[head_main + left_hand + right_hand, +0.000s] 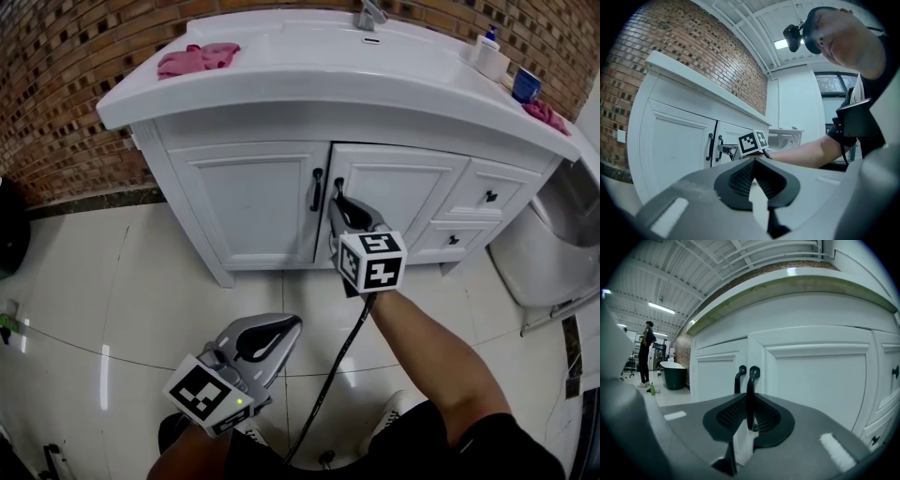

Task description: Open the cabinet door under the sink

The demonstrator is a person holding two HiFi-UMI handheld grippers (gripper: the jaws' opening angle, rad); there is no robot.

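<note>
Down by the person's side, over the tiled floor [141, 281], the left gripper [291, 324] hangs idle, its jaws pressed together with nothing between them. Further out, the right gripper [339, 202] reaches level to the cabinet [178, 169]. Its jaws are pinching the handle [751, 380] of the right-hand door [398, 197], and the right gripper view shows the dark bar standing upright between the ribbed pads [729, 416]. Just beside it is the twin handle [317, 189] of the left-hand door [248, 202], close enough to be caught by mistake. Both doors are shut, below the white sink [309, 56].

The right-hand door looks like a stiff painted panel, light to swing. It is likely hinged at the edge away from the handle, so it should follow an arc rather than a straight pull. The handle is a thin, smooth bar and probably slippery. The middle of its length, where the pads sit, seems the best hold, with some give left for the bar to turn in the grip.
</note>
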